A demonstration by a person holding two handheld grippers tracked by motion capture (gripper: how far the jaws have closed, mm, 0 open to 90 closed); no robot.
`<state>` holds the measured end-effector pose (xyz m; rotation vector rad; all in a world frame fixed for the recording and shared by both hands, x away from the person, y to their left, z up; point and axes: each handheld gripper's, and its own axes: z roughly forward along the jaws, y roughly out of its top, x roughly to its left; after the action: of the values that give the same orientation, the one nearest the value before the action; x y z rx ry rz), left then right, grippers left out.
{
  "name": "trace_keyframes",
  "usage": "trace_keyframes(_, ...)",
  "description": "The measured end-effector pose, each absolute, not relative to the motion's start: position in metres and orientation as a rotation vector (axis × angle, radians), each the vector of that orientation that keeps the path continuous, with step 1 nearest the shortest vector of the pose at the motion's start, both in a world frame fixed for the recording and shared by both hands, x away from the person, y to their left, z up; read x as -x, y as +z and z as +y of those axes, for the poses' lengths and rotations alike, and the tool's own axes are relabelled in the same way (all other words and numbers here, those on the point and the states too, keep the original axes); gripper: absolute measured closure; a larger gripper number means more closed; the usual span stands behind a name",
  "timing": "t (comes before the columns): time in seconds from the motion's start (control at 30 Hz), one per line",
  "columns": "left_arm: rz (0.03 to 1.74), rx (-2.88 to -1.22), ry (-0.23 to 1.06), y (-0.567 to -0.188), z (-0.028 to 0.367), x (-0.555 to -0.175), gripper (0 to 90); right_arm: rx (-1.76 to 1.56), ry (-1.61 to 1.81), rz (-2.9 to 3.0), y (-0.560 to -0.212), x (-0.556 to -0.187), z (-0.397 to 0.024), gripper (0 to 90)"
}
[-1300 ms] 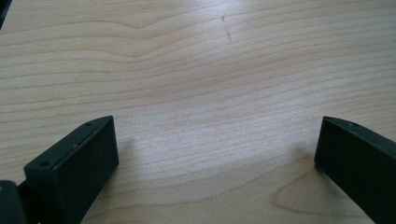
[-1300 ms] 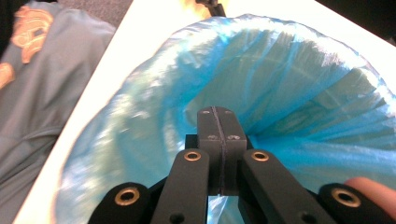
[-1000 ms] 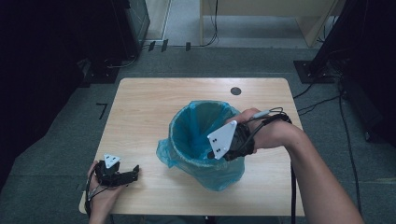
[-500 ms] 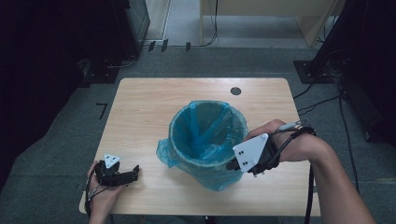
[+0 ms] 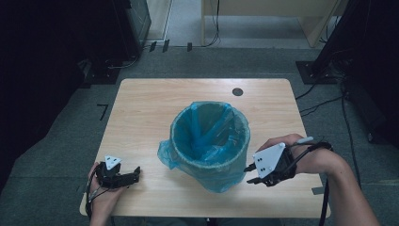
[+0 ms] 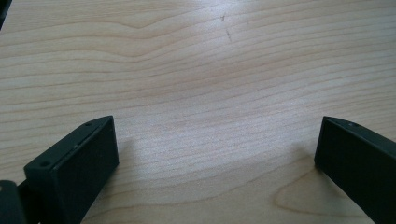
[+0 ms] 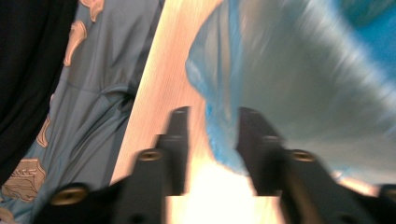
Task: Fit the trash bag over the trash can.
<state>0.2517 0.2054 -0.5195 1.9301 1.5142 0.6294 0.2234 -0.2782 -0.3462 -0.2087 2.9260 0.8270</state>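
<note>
While the left hand-held gripper (image 5: 134, 173) lies low on the desk (image 5: 141, 117) near its front left corner, its jaws spread wide over bare wood with nothing between them, it seems parked out of the way so the other hand can work. The right hand-held gripper (image 5: 249, 173) sits just beside the bin (image 5: 209, 141) on that bin's right flank; its jaws have just been opening and now stand part-way apart, pointing at the bag's (image 5: 167, 155) overhang. In the blurred right gripper view the blue film hangs close past the jaws, but I cannot tell whether any fold lies between them; nothing looks pinched. The bin stands upright about mid-desk, slightly toward the front, its long axis vertical and its mouth facing up. The bag lines it and is folded out over the rim, probably to keep the liner from slipping in, with a loose flap bulging at the left.
</note>
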Motion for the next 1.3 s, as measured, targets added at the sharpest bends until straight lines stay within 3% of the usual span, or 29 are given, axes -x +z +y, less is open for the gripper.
trace_keyframes(0.23,1.514,-1.929,0.630,-0.519,0.205,-0.252,0.0,-0.122,0.829,2.914,-0.377,-0.223,-0.295,16.4)
trace_keyframes(0.37,1.514,-1.930,0.630,-0.519,0.205,-0.252,0.0,-0.256,0.784,2.928,-0.393,-0.224,-0.299,1.1)
trace_keyframes(1.3,1.514,-1.931,0.629,-0.519,0.205,-0.252,0.0,-1.272,0.741,2.495,-0.483,-0.251,-0.372,0.0)
